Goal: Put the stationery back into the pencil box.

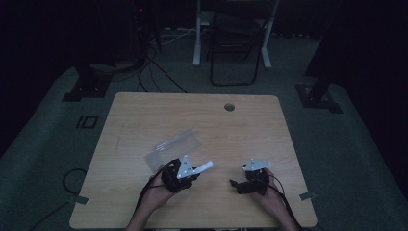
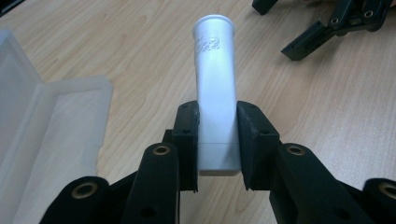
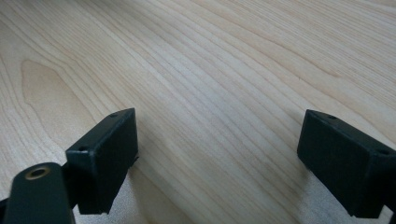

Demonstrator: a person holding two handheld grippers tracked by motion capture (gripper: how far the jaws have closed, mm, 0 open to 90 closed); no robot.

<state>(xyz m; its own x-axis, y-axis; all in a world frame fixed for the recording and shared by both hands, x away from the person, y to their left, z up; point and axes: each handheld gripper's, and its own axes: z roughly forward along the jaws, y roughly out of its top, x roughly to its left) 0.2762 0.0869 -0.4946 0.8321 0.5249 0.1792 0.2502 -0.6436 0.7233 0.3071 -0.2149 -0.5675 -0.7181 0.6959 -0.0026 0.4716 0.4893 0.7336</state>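
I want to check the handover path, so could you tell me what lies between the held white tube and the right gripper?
Nothing: in the high view, bare table separates the white tube in the left gripper from the open right gripper.

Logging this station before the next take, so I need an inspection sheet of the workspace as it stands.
Surface: light wooden table, round grommet hole near the far edge.
Job's things: white plastic tube; open translucent plastic case beside it.
Clutter: nothing seen.
Grippers: left claw shut on the tube; right claw open over bare wood.
Cables: black cables on the floor beyond the table.
Surroundings: dark room, folding chair.
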